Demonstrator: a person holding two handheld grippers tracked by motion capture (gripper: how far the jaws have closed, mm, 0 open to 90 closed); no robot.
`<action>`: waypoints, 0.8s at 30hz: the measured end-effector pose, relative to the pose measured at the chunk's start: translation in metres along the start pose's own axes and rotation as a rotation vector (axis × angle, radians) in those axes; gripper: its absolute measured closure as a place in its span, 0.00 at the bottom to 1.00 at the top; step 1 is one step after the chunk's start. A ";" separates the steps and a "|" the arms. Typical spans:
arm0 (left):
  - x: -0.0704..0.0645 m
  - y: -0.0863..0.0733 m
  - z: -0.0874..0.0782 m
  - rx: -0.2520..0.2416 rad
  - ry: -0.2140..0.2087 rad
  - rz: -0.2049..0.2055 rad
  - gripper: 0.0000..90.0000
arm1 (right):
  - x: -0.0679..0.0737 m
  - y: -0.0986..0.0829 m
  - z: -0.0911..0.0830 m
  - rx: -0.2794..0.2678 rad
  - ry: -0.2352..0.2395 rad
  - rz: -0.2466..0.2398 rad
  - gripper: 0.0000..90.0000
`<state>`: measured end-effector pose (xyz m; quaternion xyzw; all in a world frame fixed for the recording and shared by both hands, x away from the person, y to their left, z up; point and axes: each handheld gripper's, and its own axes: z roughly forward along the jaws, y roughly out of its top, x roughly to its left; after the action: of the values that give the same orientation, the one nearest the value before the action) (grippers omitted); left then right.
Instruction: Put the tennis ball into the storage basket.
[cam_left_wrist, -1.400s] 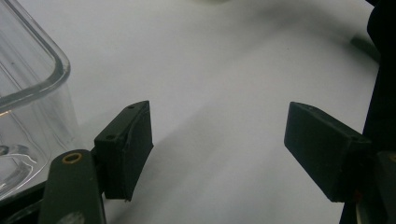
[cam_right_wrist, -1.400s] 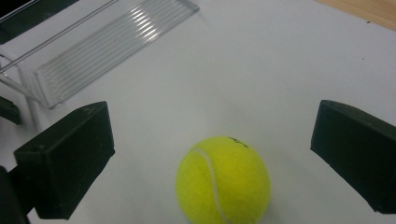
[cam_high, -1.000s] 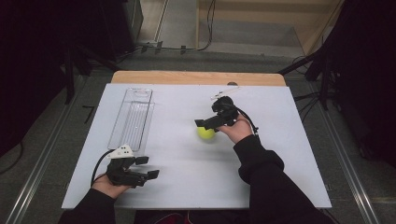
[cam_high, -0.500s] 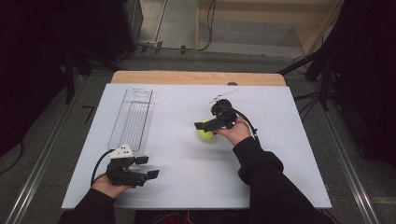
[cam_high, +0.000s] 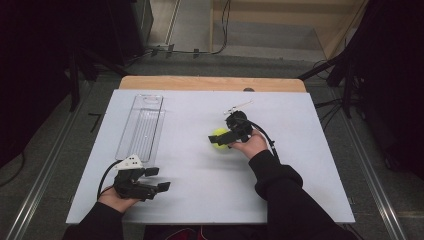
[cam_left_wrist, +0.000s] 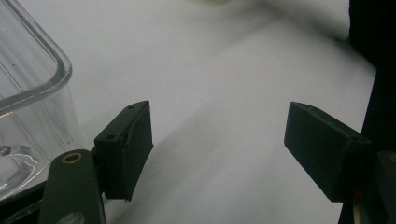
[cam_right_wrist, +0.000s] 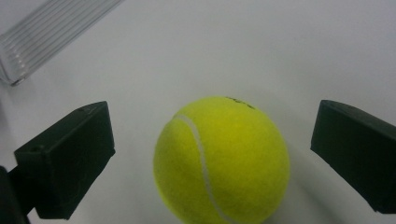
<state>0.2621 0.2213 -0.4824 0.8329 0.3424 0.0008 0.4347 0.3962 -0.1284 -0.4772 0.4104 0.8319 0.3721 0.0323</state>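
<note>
So on my feed the right gripper (cam_high: 218, 140) is parked around the tennis ball (cam_high: 218, 138), roughly mid-tabletop and a bit toward the right half. In the right gripper view the ball (cam_right_wrist: 222, 158) sits on the white surface dead centre between the 2 black jaws, and there's clear daylight on both sides of it, so the jaws are spread wide and aren't touching it. Nothing gripped there, it's just straddling the ball. The ball's white seam curves down the face nearest the camera and there's some dark print near its top that I can't read.

The left gripper (cam_high: 159, 179) is down near the front left corner of the tabletop (cam_high: 300, 200), hand resting low, cable looping off behind it. In the left gripper view its 2 jaws are also wide apart with only bare white surface between them, so it has hold of nothing.

The clear plastic tray (cam_high: 141, 126) lies lengthwise along the left side of the tabletop, running from near the far edge toward the left gripper. Its rounded near corner (cam_left_wrist: 32, 88) shows just beside the left jaw in that gripper's view, but I can't tell whether they're actually touching. Tray looks empty from above. The ball and the tray are well apart.
</note>
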 end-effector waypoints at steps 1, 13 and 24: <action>0.000 0.000 0.000 0.000 0.000 0.000 0.27 | 0.000 -0.001 0.001 0.003 0.001 0.001 0.00; 0.000 0.000 -0.001 -0.001 0.000 0.001 0.27 | 0.000 -0.011 0.014 0.056 -0.015 0.011 0.00; 0.000 0.000 -0.001 -0.002 0.002 0.001 0.27 | 0.000 -0.019 0.024 0.088 -0.036 0.002 0.00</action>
<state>0.2619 0.2220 -0.4817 0.8327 0.3424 0.0025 0.4351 0.3927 -0.1218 -0.5064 0.4190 0.8464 0.3276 0.0286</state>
